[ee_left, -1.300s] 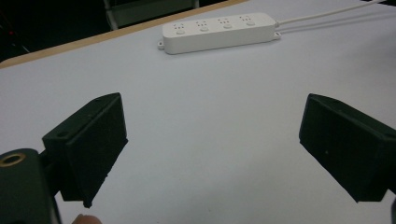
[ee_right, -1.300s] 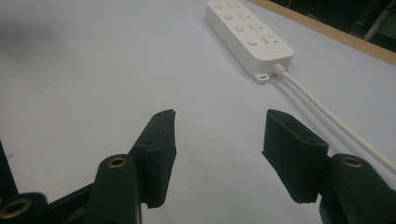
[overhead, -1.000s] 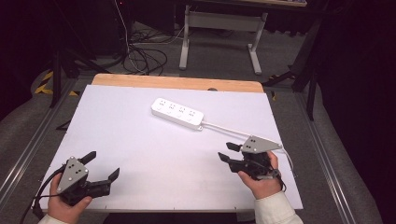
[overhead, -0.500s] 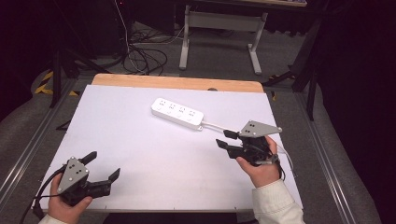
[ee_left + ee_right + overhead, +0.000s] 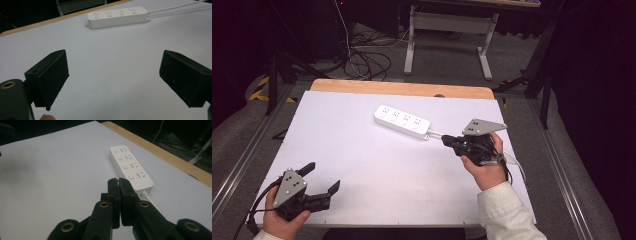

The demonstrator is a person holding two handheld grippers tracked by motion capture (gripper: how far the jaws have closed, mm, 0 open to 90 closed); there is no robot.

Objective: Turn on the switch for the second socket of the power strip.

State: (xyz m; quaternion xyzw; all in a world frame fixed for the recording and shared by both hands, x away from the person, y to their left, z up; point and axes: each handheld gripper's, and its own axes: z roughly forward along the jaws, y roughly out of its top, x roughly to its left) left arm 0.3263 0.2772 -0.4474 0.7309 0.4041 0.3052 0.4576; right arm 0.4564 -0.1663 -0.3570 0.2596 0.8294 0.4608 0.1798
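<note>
1. Nearest me, at the front left corner of the white table (image 5: 362,165), the left gripper (image 5: 323,179) rests in the person's hand just as it did a second ago. Its jaws stand wide apart with nothing but bare tabletop between them.

2. Further in, on the right side, the right gripper (image 5: 448,141) has come forward and lifted a little off the table since a second ago. Its jaws have just been closing and now meet pad against pad, with nothing caught between them in the right gripper view.

3. Just beyond those closed tips runs the white cable (image 5: 438,133), leaving the near end of the power strip (image 5: 402,120). The tips hover close to that end, apart from it as far as I can tell.

4. The strip itself lies flat toward the far middle of the table, sockets up, well apart from the left gripper.

5. My reading: a closed gripper heading for the strip suggests a nudge or a press on it rather than a grasp.
</note>
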